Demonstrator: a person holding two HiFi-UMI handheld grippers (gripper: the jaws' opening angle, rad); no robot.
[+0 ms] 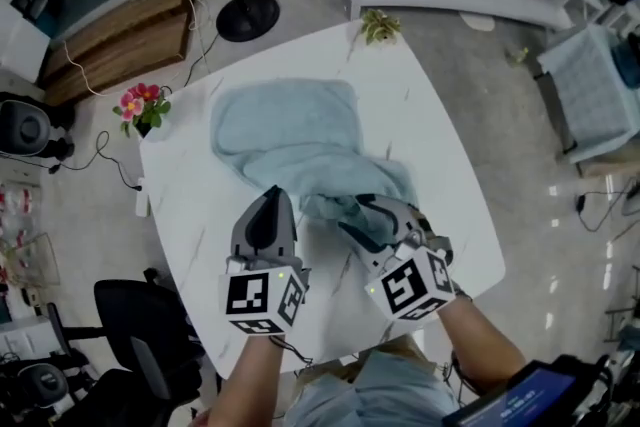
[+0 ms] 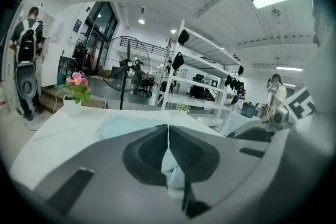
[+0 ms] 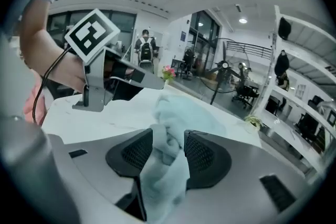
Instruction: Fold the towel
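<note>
Two handheld grippers are meeting at the near edge of a pale blue towel (image 1: 290, 130) that is lying rumpled on a white marble-patterned table (image 1: 190, 215). The towel's far part is spreading fairly flat across the middle of the table, while its near part is bunching up toward the person. The left gripper (image 1: 272, 193) is keeping its fingers (image 2: 149, 152) clenched together, and the left gripper view shows a thin fold of the towel pinched between them. The right gripper (image 1: 358, 215), just beside it, is holding its fingers (image 3: 202, 157) spread apart; a thick wad of the towel is sitting loosely in the gap between them and is hanging down behind the pads. Each gripper's marker cube is facing up toward the head camera. At the table's left corner a small pot of pink flowers (image 1: 143, 107) is standing, and a little green plant (image 1: 380, 25) is sitting at the far corner, both well apart from the towel.
</note>
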